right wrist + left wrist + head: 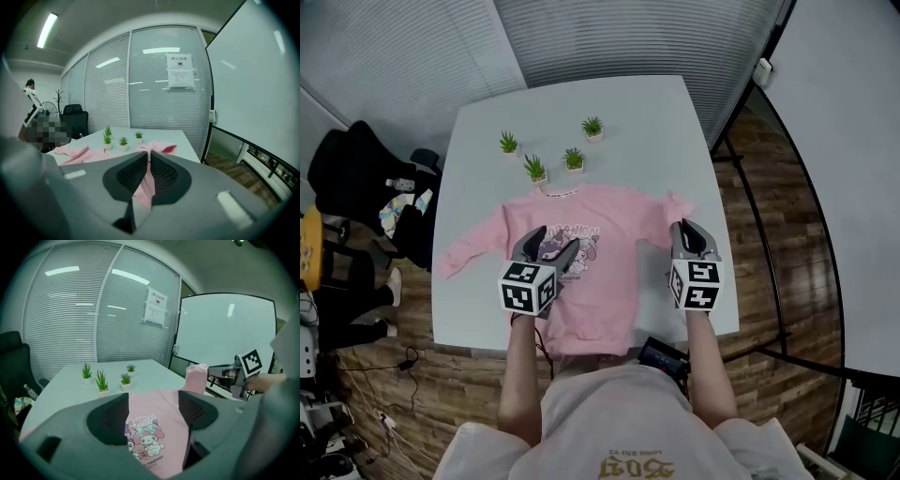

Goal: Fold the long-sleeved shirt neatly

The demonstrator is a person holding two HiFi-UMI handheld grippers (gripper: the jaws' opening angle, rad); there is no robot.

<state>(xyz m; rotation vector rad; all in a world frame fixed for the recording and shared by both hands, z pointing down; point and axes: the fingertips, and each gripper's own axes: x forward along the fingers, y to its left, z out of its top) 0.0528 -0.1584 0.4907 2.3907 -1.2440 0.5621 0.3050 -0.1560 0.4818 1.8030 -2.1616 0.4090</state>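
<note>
On the near side of the four small potted plants (535,169), a pink long-sleeved shirt (609,291) lies face up on the white worktop (647,122). Its collar is just short of the plants and its hem is at the edge closest to the person. Both bare forearms reach forward from the torso, roughly parallel, with the wrists straight. Each tool points towards the plants' end of the worktop and slopes gently downward. The left hand-held gripper (556,238) hangs over the cartoon print (589,251) on the chest, directly on the person's side of the plants. Its jaws are spread wide and pinch nothing; the shirt shows through the gap, lying below them. The right hand-held gripper (690,228) is off to the right of the plants and nearer the person. Its jaws are drawn almost together, clamped on the pink cloth of the sleeve (677,204) on that side, which is lifted off the worktop with its cuff standing up. The other sleeve (469,251) lies flat, stretched out to the left of the plants and towards the person.
</note>
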